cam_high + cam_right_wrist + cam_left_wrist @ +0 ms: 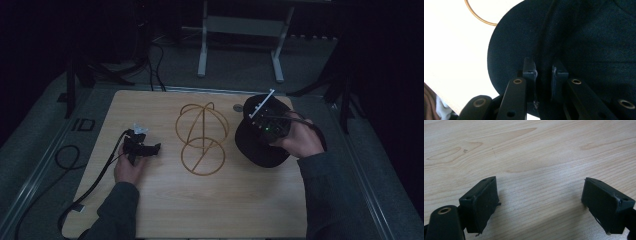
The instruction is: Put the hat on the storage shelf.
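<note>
A black fabric cap with a rounded brim (260, 150) sat toward the right side of the pale wooden table, just beside a gold wire stand. Its dark cloth looked soft and matte, with a seam running across the crown. In the right gripper view, a fold of the cap (544, 70) stood pinched where the brim met the crown, the brim's curved edge overlying the tabletop.

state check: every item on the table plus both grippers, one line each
Black fabric cap: pinched where brim meets crown.
Gold wire hat stand: upright on the wooden table, bare.
Right gripper: shut on the cap.
Left gripper: open, nothing between its jaws, low over the table.
</note>
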{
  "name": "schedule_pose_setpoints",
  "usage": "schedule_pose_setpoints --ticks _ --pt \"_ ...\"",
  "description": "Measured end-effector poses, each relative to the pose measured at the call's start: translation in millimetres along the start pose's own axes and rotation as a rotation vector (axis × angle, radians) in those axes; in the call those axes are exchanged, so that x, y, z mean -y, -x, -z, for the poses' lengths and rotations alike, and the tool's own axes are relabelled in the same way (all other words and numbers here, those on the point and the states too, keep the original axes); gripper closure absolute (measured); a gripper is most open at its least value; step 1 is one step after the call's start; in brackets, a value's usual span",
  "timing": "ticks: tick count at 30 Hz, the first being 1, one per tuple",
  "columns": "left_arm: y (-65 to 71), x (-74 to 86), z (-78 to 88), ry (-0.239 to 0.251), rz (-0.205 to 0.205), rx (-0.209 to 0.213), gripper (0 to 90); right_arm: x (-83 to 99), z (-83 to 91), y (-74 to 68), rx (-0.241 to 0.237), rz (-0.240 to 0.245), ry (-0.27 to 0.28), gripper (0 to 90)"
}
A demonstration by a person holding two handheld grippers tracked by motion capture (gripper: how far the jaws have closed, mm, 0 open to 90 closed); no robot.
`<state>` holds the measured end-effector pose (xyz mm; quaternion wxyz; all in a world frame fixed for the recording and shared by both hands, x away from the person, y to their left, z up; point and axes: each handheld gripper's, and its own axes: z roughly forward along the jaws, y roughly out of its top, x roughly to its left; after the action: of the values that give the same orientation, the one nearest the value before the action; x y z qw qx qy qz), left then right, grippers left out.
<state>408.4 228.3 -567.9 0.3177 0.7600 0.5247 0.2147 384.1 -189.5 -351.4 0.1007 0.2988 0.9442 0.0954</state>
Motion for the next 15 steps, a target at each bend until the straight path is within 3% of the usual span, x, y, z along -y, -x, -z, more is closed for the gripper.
schedule_pose_setpoints --ticks 6,15 --pt "0.0 0.0 0.0 0.0 0.0 0.0 13.4 2.0 6.3 2.7 -0.031 0.031 0.022 78.5" --pt "0.0 0.0 0.0 0.0 0.001 0.0 13.4 0.9 12.0 0.8 0.007 0.111 0.014 78.7"
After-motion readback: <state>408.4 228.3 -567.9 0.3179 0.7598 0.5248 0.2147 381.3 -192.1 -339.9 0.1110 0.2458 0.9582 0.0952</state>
